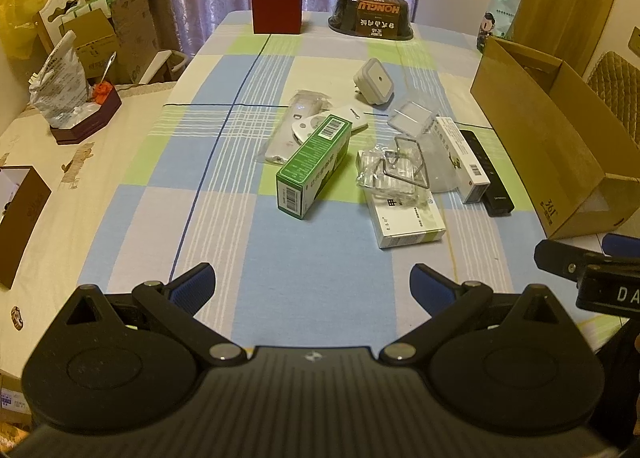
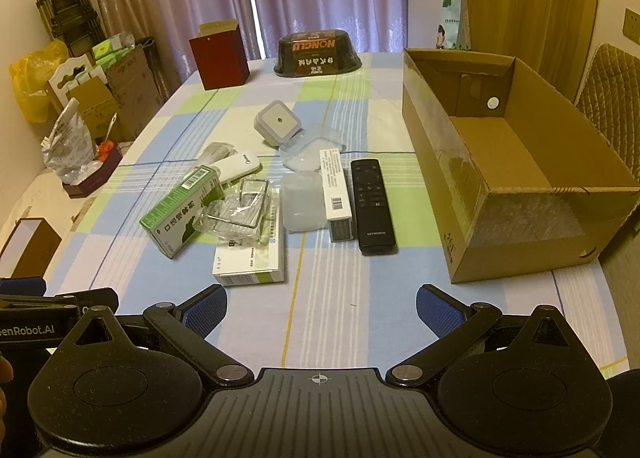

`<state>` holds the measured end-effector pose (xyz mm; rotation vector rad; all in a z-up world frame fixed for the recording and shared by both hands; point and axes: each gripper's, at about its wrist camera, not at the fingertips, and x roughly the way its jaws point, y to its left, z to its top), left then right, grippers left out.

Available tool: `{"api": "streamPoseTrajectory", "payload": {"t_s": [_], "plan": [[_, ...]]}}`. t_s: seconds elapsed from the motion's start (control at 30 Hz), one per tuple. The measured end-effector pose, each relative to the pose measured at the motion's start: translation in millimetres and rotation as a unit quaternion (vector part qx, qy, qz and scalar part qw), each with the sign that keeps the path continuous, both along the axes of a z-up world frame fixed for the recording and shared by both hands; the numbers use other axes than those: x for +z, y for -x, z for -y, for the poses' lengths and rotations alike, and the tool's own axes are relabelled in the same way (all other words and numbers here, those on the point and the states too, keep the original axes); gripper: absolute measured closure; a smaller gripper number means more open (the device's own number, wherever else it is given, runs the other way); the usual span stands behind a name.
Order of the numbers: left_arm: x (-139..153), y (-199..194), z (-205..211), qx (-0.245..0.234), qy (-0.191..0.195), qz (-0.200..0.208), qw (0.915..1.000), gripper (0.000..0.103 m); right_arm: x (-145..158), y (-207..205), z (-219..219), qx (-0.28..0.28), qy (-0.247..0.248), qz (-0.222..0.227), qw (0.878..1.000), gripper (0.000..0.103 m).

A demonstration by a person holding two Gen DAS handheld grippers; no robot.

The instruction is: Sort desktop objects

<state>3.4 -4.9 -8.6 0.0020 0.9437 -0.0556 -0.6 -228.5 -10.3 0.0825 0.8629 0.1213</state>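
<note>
A checked tablecloth covers a table holding a loose cluster of small items. The left gripper hovers low over the near edge, jaws spread wide and empty. Going left to right: a green box lies tilted, its end resting on a crumpled clear packet with a wire frame; that packet sits on a flat white box. Next come a clear plastic cup, a narrow white box, and a black remote, side by side. Behind them sits a white plug adapter. At far right stands an open cardboard box, nothing visible inside. The right gripper hovers near the table edge, jaws also wide apart, holding nothing.
</note>
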Motion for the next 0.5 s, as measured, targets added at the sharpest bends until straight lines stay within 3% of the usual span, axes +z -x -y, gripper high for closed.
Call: {"api": "streamPoseTrajectory", "payload": {"t_s": [0.5], "plan": [[-13.4,-6.7,-0.5,-0.012,0.005,-0.02,0.9997,0.001,-13.0,-2.3,-0.1,0.017,0.009,0.011,1.0,0.0]]}}
